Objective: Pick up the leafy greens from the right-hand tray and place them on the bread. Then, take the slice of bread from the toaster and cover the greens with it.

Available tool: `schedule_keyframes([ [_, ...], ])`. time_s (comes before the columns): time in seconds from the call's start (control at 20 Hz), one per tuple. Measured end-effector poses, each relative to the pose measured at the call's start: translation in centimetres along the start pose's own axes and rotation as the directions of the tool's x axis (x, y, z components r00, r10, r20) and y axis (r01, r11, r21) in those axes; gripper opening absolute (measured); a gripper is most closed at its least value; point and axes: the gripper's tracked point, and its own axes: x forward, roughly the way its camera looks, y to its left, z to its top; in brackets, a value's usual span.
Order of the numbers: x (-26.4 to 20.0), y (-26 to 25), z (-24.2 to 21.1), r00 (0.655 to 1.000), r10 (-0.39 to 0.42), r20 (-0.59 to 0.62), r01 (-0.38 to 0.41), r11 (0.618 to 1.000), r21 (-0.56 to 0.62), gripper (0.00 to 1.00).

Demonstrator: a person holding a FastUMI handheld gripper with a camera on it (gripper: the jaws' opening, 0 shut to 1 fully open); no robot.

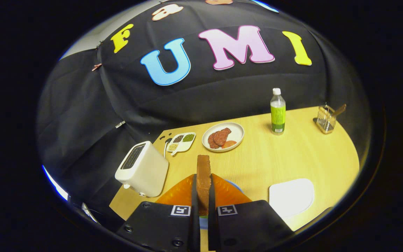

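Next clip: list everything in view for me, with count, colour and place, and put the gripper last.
bread slice: one, brown, standing on edge between the gripper's fingers
orange mat: one, orange, on the table under the bread, a blue edge showing past it
toaster: one, white, beside the mat
seed dish: one, white, four compartments, beyond the toaster
plate: one, white, holding dark red slices, beyond the bread
bottle: one, green label, white cap, upright past the plate
glass holder: one, clear, far table corner
white tray: one, beside the fingers
table: one, light wood
gripper: one, black, shut on the bread slice
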Motion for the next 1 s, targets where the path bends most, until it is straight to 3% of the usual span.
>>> schedule_keyframes([
  [0.4,6.0,1.2,-5.7,0.998,0.018,-0.055,-0.011,0.992,0.128,0.13],
  [0.7,6.5,-4.2,-9.0,0.989,-0.111,-0.101,0.129,0.971,0.200,0.15],
  [0.75,6.5,-5.0,-9.5,0.984,-0.136,-0.118,0.158,0.967,0.199,0.18],
  [0.9,6.2,-7.4,-11.0,0.963,-0.210,-0.171,0.235,0.961,0.147,0.47],
  [1.0,5.6,-7.8,-11.3,0.958,-0.215,-0.189,0.241,0.963,0.125,0.64],
])
